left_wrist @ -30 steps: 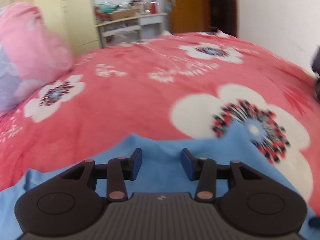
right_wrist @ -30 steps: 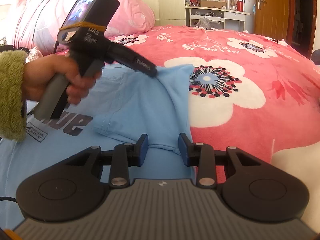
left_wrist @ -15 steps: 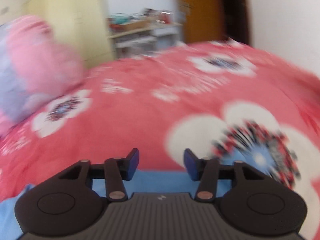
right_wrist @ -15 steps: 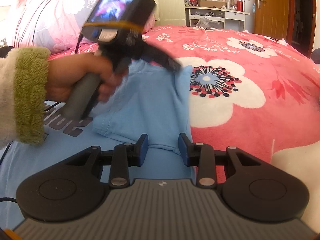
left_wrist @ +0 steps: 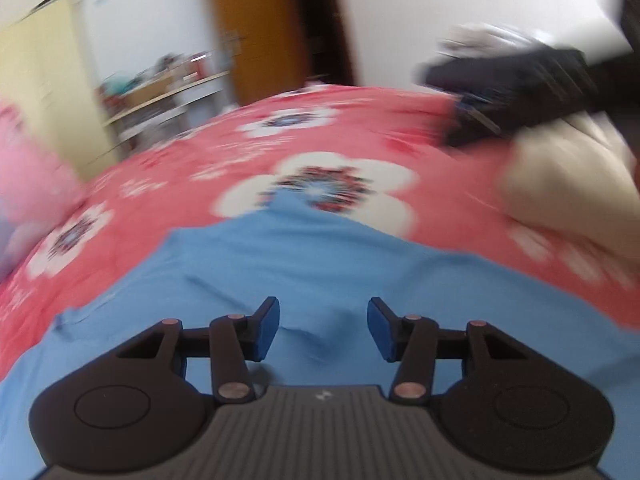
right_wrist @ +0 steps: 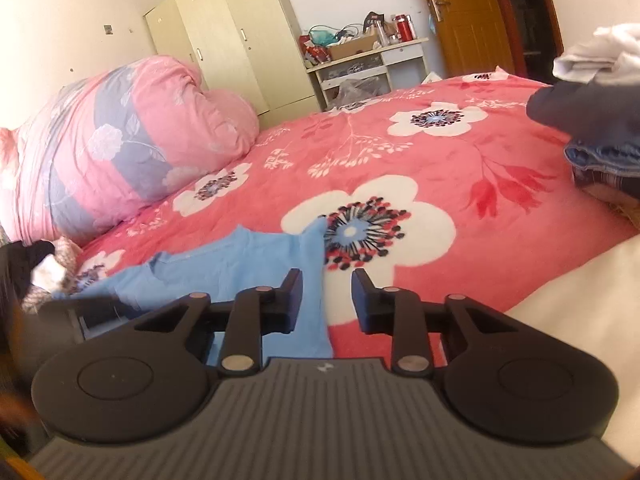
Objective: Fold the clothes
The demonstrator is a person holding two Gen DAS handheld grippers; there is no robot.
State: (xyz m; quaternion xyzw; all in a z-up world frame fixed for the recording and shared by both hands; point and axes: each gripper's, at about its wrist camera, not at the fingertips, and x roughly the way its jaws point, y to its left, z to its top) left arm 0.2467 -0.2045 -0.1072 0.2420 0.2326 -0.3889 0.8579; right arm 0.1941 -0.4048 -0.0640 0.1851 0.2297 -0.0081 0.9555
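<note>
Both claws spread, empty, over blue shirt (left_wrist: 304, 264), pink duvet (right_wrist: 120, 148) sharp only in right view.

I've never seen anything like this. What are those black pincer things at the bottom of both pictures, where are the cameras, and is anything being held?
There is no robot here: a person holds a two-finger gripper in each hand, and a wide-angle camera on each looks forward along its fingers. One picture comes from the left gripper, the other from the right gripper. Both look over a bed with a red flowered blanket. On it lies a light blue T-shirt to be folded, a pink quilt at the head, and a pile of other clothes to the right. Neither gripper holds anything. The left jaws have just been opening, the right closing a little.
</note>
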